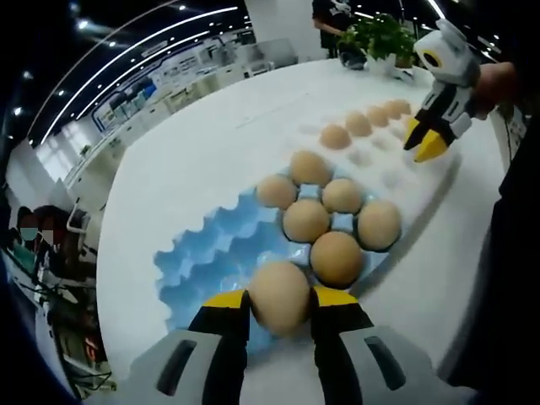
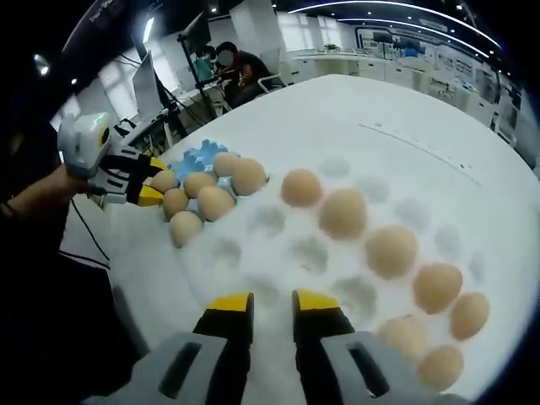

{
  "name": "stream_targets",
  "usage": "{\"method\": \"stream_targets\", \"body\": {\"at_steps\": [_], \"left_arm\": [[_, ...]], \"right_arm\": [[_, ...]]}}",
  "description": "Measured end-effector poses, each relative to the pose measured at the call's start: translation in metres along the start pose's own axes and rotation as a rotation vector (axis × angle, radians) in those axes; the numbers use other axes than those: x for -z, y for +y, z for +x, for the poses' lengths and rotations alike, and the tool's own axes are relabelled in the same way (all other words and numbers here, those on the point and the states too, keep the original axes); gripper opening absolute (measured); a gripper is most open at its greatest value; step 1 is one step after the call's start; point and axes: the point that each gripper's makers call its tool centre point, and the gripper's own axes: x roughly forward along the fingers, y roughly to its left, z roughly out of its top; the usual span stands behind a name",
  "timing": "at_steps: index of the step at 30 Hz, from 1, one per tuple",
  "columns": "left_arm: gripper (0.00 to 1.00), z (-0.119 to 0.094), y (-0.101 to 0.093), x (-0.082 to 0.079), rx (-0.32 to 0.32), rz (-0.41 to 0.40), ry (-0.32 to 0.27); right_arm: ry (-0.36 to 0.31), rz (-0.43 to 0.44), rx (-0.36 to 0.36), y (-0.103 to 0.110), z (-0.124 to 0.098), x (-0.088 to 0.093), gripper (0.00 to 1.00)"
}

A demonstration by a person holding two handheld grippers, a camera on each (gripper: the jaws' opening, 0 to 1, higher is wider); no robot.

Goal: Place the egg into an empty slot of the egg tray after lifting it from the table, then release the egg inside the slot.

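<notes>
Left gripper [image 1: 279, 305] clamps a brown egg [image 1: 278, 295] between its yellow-tipped jaws, held at the near edge of the blue egg tray [image 1: 202, 253], which already has six eggs [image 1: 336, 257] in its slots. Right gripper [image 2: 272, 305] has nothing in its jaws, a narrow gap between them, over the white egg tray [image 2: 278, 253] on the white table [image 2: 380, 110], with a row of eggs [image 2: 391, 251] along its far side.

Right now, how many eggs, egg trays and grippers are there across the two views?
Eggs: 14
Egg trays: 2, the blue tray and the white tray
Grippers: 2, the left gripper and the right gripper
Total: 18
</notes>
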Motion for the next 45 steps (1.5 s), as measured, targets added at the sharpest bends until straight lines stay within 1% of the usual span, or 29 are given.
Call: {"method": "stream_targets", "body": {"at_steps": [4, 7, 8, 9, 13, 19, 23, 34, 39, 42, 44, 45], "left_arm": [[0.29, -0.0007, -0.0011, -0.0001, 0.009, -0.013, -0.004], [0.27, -0.0009, -0.0037, -0.0009, 0.021, -0.02, -0.01], [0.27, -0.0008, -0.0027, -0.0009, 0.017, -0.008, -0.009], [0.27, -0.0008, -0.0032, -0.0007, 0.018, -0.021, -0.008], [0.27, -0.0005, -0.0027, -0.0009, 0.015, -0.023, -0.008], [0.28, -0.0013, -0.0027, -0.0001, 0.011, -0.049, -0.007], [0.31, -0.0038, -0.001, -0.0015, 0.003, -0.05, -0.018], [0.3, -0.0033, -0.0023, -0.0004, 0.005, -0.064, -0.018], [0.3, -0.0022, -0.0028, -0.0002, 0.014, -0.083, -0.016], [0.29, -0.0024, -0.0032, -0.0004, 0.014, -0.079, -0.017], [0.29, -0.0022, -0.0035, 0.0001, 0.019, -0.086, -0.018], [0.29, -0.0021, -0.0032, 0.0003, 0.019, -0.086, -0.018]], "right_arm": [[-0.007, 0.004, 0.001, 0.0001, -0.0002, 0.0001, 0.19], [-0.012, 0.007, 0.001, 0.0003, -0.0004, 0.0001, 0.19], [-0.014, 0.007, 0.001, 0.0002, -0.0004, 0.0, 0.19], [-0.015, 0.008, 0.002, 0.0002, -0.0005, 0.0, 0.19], [-0.016, 0.006, 0.002, 0.0002, -0.0006, -0.0001, 0.19], [-0.021, 0.009, 0.0, 0.0001, -0.0007, -0.0002, 0.19], [-0.02, 0.007, 0.001, 0.0003, -0.001, 0.0001, 0.19], [-0.016, 0.005, -0.005, 0.0011, -0.0018, 0.0006, 0.2], [0.015, -0.046, -0.026, 0.0051, -0.0028, 0.0013, 0.23], [0.064, -0.124, -0.046, 0.0084, -0.0032, 0.0025, 0.25], [0.08, -0.146, -0.049, 0.0089, -0.0033, 0.0018, 0.25], [0.083, -0.141, -0.05, 0.0088, -0.0031, 0.0012, 0.25]]}}
